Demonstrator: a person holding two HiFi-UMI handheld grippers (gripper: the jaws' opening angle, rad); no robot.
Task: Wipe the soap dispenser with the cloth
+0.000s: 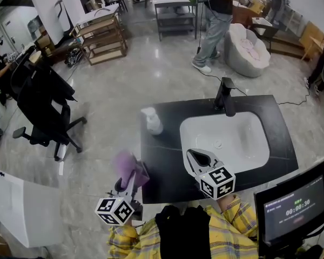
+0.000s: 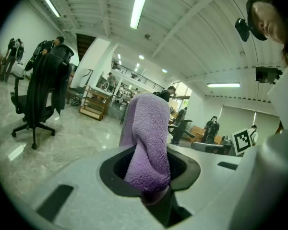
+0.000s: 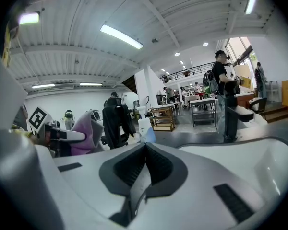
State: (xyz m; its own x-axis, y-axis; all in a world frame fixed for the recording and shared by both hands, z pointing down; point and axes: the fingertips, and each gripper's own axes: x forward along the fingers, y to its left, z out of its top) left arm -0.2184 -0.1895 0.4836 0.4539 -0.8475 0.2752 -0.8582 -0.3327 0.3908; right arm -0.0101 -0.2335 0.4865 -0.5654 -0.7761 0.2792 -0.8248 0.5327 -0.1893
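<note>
The soap dispenser (image 1: pixel 151 121), a pale pump bottle, stands on the black counter (image 1: pixel 162 155) left of the white sink (image 1: pixel 225 137). My left gripper (image 1: pixel 130 178) hovers off the counter's front left corner, shut on a purple cloth (image 1: pixel 128 166). In the left gripper view the cloth (image 2: pixel 147 143) bulges up out of the jaws and hides what lies ahead. My right gripper (image 1: pixel 192 155) is shut and holds nothing, over the counter by the sink's front left rim. In the right gripper view the dispenser (image 3: pixel 144 127) stands ahead, with the cloth (image 3: pixel 85 134) to its left.
A black faucet (image 1: pixel 224 97) rises behind the sink. A black office chair (image 1: pixel 43 112) stands on the floor to the left, a person (image 1: pixel 216 20) and shelving carts farther back. A monitor (image 1: pixel 294 206) sits at the near right.
</note>
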